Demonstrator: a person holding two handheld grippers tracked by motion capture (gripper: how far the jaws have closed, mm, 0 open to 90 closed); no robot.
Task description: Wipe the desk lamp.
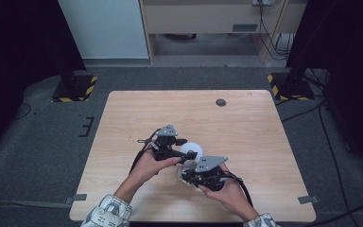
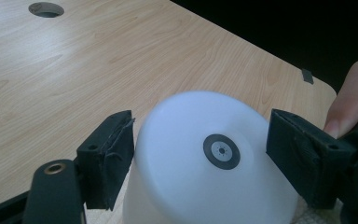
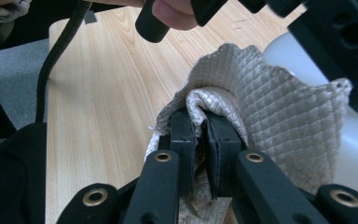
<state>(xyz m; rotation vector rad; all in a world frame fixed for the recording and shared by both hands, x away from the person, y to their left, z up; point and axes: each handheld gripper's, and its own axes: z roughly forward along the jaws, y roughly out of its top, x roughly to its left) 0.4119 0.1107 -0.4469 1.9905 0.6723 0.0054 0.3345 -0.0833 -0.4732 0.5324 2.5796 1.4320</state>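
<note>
Near the frame's centre, on a wooden table (image 1: 246, 118), the left gripper (image 2: 200, 154) clamps a white cup (image 2: 205, 172) between its jaws while the right gripper (image 3: 201, 140) pinches a quilted grey cloth (image 3: 270, 107) against it.

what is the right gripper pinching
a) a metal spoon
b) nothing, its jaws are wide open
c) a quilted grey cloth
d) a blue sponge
c: in the right gripper view the right gripper has its jaws shut on a fold of the quilted grey cloth, beside the white cup.
</note>
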